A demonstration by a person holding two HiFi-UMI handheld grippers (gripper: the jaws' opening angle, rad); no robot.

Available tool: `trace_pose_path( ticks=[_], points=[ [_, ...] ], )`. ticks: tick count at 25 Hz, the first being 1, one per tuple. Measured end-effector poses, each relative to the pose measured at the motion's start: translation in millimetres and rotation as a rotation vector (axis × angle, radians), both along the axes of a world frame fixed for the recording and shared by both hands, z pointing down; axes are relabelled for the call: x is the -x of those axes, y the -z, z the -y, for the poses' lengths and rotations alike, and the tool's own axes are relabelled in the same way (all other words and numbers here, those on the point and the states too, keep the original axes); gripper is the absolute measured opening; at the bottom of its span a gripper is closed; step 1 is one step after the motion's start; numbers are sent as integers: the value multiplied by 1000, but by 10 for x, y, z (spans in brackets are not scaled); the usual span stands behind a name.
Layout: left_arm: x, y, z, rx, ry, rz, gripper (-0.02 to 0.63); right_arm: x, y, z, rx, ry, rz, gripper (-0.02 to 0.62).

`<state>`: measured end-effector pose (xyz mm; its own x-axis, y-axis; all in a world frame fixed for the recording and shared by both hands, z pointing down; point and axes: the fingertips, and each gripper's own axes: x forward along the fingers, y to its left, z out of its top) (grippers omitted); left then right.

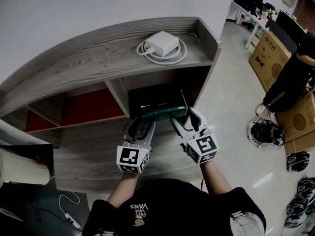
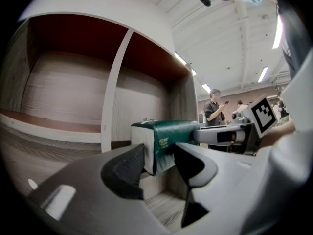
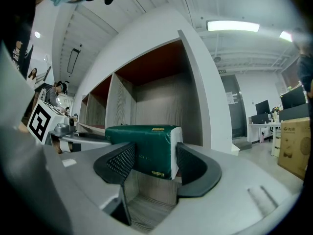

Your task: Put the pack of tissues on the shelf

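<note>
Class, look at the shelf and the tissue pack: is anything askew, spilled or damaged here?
Nothing stands out. The pack of tissues sits roughly level between the left gripper and right gripper at the shelf opening, and the white charger on top lies neatly coiled.

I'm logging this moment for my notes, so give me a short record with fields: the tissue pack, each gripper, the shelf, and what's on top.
pack of tissues: green, held clear of the boards at the right-hand compartment
right gripper: shut on the pack
left gripper: pack's other end between its jaws; contact unclear
shelf: grey wood grain, red backs at left
on top: white power adapter with coiled cable
</note>
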<state>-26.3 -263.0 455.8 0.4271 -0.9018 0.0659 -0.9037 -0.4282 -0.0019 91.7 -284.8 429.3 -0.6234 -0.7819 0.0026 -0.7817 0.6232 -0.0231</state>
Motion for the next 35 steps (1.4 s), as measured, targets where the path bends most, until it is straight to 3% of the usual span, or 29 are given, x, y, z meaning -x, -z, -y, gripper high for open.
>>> trace_pose_path(
  ticks=[14, 25, 35],
  points=[
    [1, -1, 10, 18, -20, -37, 236, -83, 62, -7, 0, -20, 34, 262],
    [129, -36, -236, 34, 30, -50, 235, -159, -1, -174, 24, -60, 48, 259],
    [-81, -21, -359, 29, -35, -66, 96, -72, -16, -261, 32, -43, 20, 46]
  ],
)
